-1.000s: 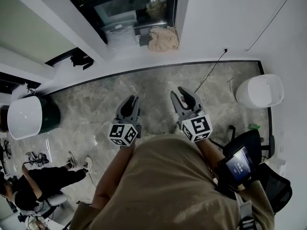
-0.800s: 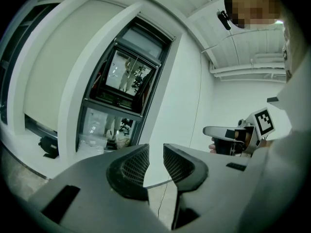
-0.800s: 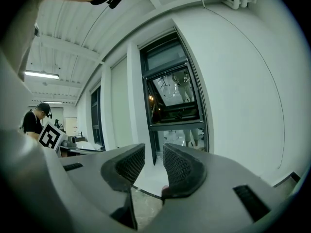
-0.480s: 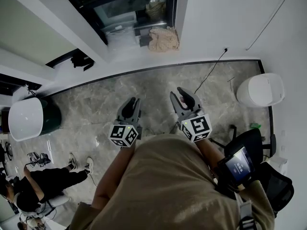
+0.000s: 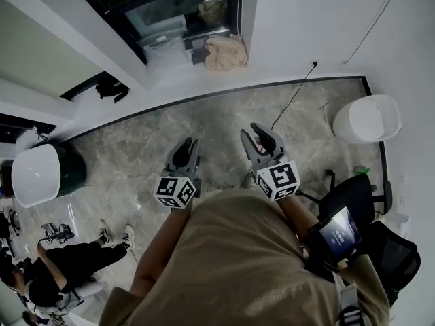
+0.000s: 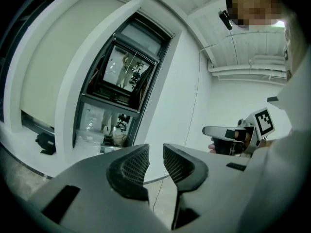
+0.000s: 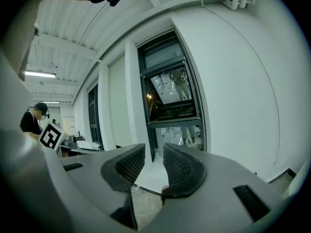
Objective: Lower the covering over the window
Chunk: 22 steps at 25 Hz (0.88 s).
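Grey marbled floor tiles [image 5: 224,117] fill mid-frame of my head view. Black skirting [image 5: 204,97] edges the white wall [image 5: 306,26], upper right. Dark-framed window [image 5: 183,12], top centre. White round bin [image 5: 367,117] at right edge, white-lidded green bin [image 5: 41,175] at left edge, black office chair [image 5: 350,195] lower right. Right gripper view: ceiling strip light [image 7: 36,74] lit, at left.

Grey marbled floor [image 5: 136,148]; black window frame [image 5: 239,5] at twelve o'clock, beige cloth [image 5: 226,51] just beside it; white-and-green tub [image 5: 47,175] at nine o'clock
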Tool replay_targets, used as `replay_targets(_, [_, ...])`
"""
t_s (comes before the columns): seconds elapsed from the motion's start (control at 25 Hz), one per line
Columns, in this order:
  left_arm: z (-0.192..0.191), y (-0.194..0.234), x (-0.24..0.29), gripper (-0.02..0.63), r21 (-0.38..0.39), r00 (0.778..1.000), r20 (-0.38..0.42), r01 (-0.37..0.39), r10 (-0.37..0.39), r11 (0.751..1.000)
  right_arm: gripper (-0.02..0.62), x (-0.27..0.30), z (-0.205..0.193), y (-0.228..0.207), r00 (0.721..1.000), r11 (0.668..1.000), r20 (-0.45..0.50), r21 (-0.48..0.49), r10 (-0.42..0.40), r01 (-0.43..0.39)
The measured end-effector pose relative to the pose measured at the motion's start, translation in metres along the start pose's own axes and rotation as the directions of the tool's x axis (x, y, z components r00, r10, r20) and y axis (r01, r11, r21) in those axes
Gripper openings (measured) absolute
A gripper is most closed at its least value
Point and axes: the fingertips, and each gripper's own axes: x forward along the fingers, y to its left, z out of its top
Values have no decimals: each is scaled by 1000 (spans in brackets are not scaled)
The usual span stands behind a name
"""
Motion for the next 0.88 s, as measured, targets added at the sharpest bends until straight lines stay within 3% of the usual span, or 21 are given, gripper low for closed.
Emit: replay_targets(0.88, [-10, -2, 1, 101, -4, 999, -38, 12, -12, 1000, 121, -2, -11, -1, 1000, 1000, -29, 17, -8, 8])
